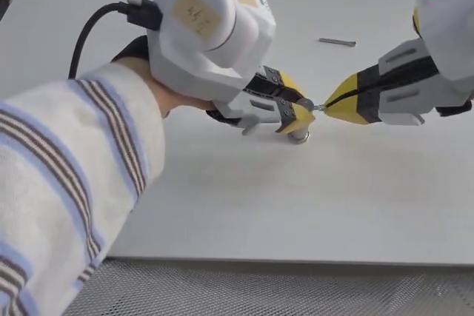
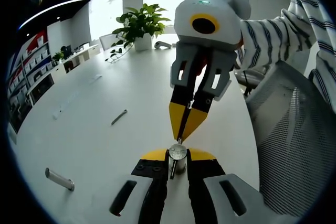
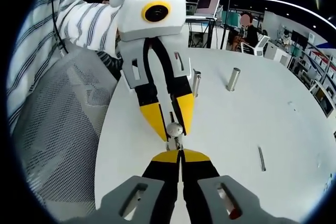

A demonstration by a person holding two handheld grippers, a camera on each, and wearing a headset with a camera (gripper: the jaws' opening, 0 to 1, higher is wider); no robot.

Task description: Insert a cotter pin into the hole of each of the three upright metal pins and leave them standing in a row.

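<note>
Jaws of my left hand-held gripper (image 1: 300,115) close on the upright metal pin (image 2: 177,153) on the table (image 1: 222,197), hiding most of its shaft. My right hand-held gripper (image 1: 328,105) is pinched together on the cotter pin (image 1: 318,107), a barely visible sliver at the pin's head.

- White table (image 1: 222,205), matte top, with a curved edge.
- A pin (image 1: 299,136) stands upright on it near the front.
- A second pin (image 3: 196,82) and a third pin (image 3: 233,78) stand upright near each other, farther along the top.
- A cotter pin (image 1: 337,41) lies flat, well apart from all three.
- A plant (image 2: 139,24) sits at the far end.
</note>
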